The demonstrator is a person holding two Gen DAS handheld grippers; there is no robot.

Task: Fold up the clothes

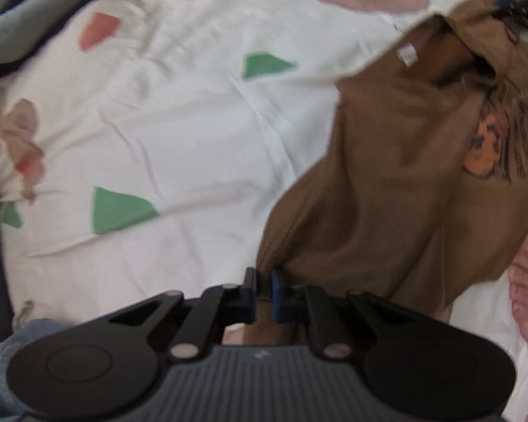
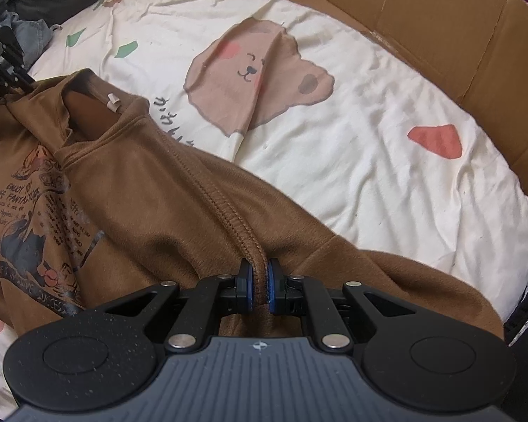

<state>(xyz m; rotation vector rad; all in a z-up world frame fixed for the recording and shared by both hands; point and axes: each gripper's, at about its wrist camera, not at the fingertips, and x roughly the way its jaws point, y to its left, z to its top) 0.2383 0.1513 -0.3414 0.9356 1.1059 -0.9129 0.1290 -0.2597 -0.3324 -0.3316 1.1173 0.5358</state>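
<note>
Fingers of right gripper point(image 2: 259, 286) and left gripper point(image 1: 264, 290) pinch brown sweatshirt point(image 2: 151, 204); left view blurred.

We see a brown sweatshirt point(image 2: 151, 190) bearing an orange, grey and black graphic print point(image 2: 35, 232) with dark lettering. We note a white bedsheet point(image 2: 369, 176) patterned with green and coral patches and a tan bear face point(image 2: 253, 81). Our gripper pads point(image 2: 271, 281) are blue.
</note>
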